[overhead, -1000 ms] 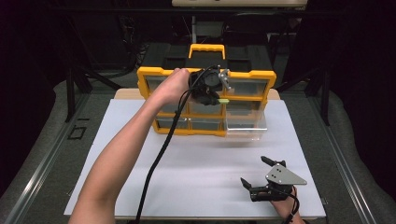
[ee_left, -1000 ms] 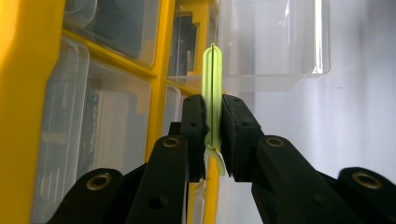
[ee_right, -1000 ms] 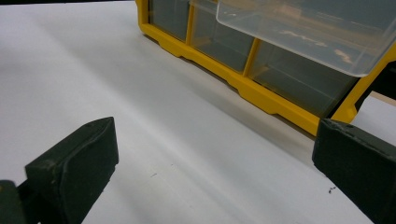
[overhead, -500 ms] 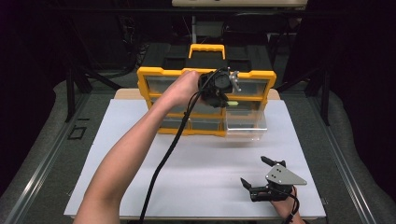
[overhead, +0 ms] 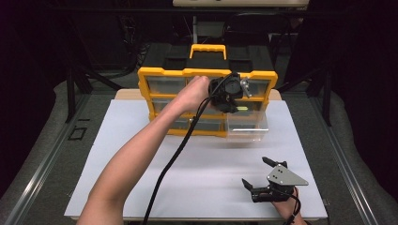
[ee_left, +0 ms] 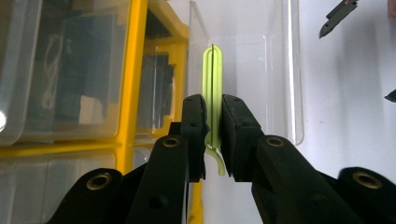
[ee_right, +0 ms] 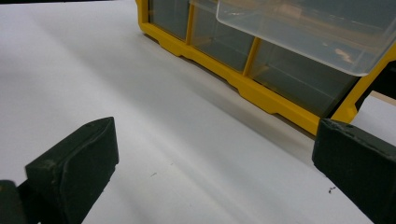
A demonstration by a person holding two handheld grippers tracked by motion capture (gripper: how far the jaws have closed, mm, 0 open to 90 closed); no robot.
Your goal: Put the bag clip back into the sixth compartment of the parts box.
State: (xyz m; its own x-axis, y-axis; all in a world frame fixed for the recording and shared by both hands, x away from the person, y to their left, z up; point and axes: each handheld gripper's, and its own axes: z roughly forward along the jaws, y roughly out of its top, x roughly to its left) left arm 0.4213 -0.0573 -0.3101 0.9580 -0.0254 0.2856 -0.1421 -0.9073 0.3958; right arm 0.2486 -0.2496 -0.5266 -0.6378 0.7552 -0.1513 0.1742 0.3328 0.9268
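Left hand-held gripper point(ee_left: 213, 122) pinches a thin green clip point(ee_left: 212, 88) edge-on, above the pulled-out clear drawer point(ee_left: 285, 70). Risk: clip twists on release, catches the drawer wall, lands on the desk point(overhead: 197, 187). Right hand-held gripper point(overhead: 268, 184) rests open.

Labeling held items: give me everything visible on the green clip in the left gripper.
The green clip is a thin, translucent lime-green plastic piece, a narrow flat loop with a slot down its middle and a small hooked tail at the bottom. It stands upright, edge-on, pinched between the pads of the left gripper, over the open clear drawer pulled out of the yellow organizer.
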